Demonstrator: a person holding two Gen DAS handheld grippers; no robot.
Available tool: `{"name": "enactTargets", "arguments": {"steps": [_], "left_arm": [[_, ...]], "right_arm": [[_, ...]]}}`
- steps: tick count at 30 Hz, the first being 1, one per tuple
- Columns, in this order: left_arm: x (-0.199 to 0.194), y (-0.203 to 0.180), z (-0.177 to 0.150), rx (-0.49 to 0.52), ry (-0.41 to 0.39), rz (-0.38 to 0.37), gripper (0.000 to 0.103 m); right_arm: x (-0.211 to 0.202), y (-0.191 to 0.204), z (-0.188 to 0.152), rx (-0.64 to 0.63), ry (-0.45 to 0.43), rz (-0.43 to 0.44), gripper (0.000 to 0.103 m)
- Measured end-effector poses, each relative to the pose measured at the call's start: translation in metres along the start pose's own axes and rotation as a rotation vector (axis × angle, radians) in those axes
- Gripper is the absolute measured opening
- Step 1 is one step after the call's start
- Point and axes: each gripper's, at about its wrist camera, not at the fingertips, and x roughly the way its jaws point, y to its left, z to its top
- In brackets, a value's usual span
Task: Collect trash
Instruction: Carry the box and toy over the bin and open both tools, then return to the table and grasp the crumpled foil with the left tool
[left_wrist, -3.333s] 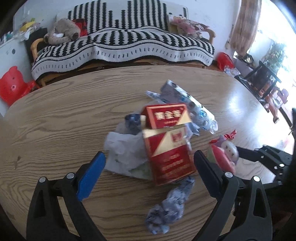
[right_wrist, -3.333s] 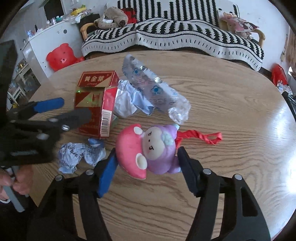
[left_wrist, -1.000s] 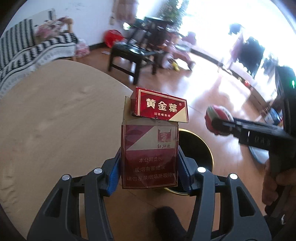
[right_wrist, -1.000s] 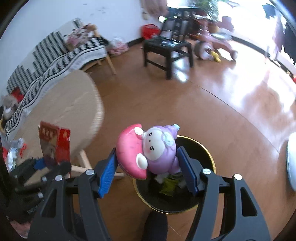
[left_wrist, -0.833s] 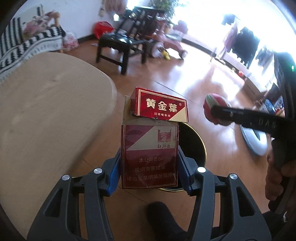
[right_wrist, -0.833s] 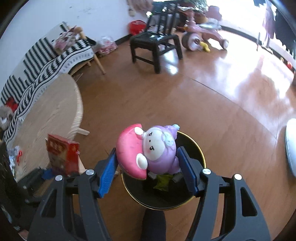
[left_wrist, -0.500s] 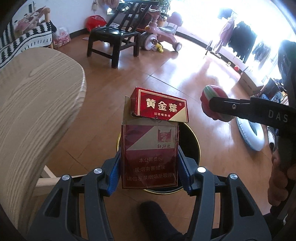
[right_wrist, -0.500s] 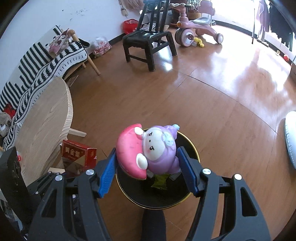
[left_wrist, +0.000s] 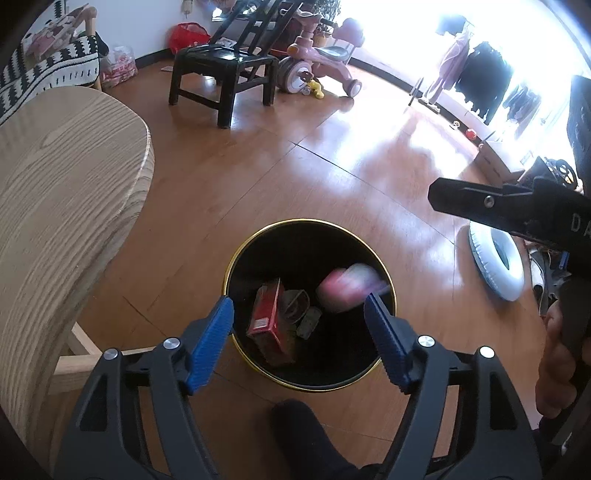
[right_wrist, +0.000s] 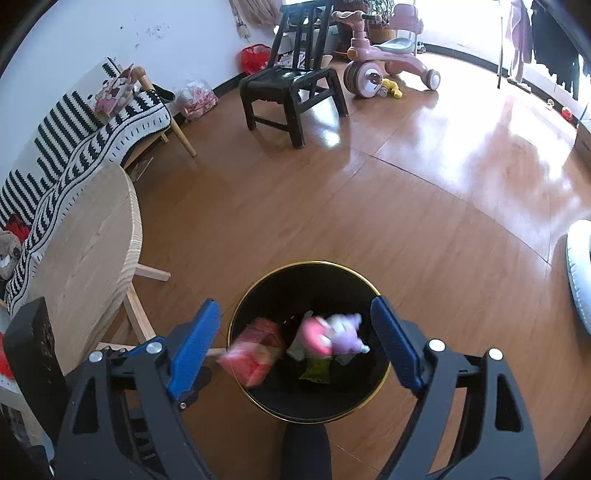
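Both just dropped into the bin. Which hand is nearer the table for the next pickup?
Left, probably. The table edge sits right beside the left gripper; the right gripper is farther off. Both jaws are opening, empty.

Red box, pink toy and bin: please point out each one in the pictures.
red box (left_wrist: 267, 317), left wrist view, on its long red side.
pink toy (right_wrist: 330, 336), right wrist view, on its body.
bin (right_wrist: 255, 291), right wrist view, on its gold rim.

Carton (left_wrist: 271, 325) and toy (left_wrist: 349, 286) inside bin (left_wrist: 236, 258)

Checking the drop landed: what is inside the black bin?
Inside the bin: red cigarette box, blurred pink-and-purple toy, green wrapper, other scraps. The bottom beneath them is hidden.
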Motion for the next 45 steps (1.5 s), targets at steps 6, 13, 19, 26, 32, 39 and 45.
{"name": "enactTargets", "arguments": {"steps": [6, 13, 19, 26, 32, 39, 45], "left_arm": [[-0.011, 0.007, 0.001, -0.011, -0.014, 0.016, 0.073], [-0.073, 0.036, -0.003, -0.013, -0.116, 0.079, 0.091], [-0.148, 0.093, -0.020, -0.072, -0.209, 0.191, 0.096], [-0.227, 0.186, -0.060, -0.209, -0.284, 0.353, 0.096], [-0.290, 0.265, -0.115, -0.341, -0.306, 0.505, 0.096], [-0.341, 0.319, -0.184, -0.441, -0.311, 0.584, 0.096], [-0.342, 0.343, -0.222, -0.468, -0.265, 0.563, 0.096]], "right_arm": [[-0.004, 0.015, 0.004, -0.020, -0.007, 0.010, 0.083], [-0.017, 0.055, 0.016, -0.060, -0.048, 0.056, 0.088], [-0.025, 0.138, 0.020, -0.171, -0.071, 0.128, 0.090], [-0.019, 0.269, 0.007, -0.334, -0.051, 0.228, 0.090], [-0.008, 0.376, -0.020, -0.463, -0.016, 0.305, 0.090], [0.006, 0.479, -0.072, -0.636, 0.016, 0.356, 0.090], [0.030, 0.523, -0.102, -0.729, 0.049, 0.354, 0.090]]}}
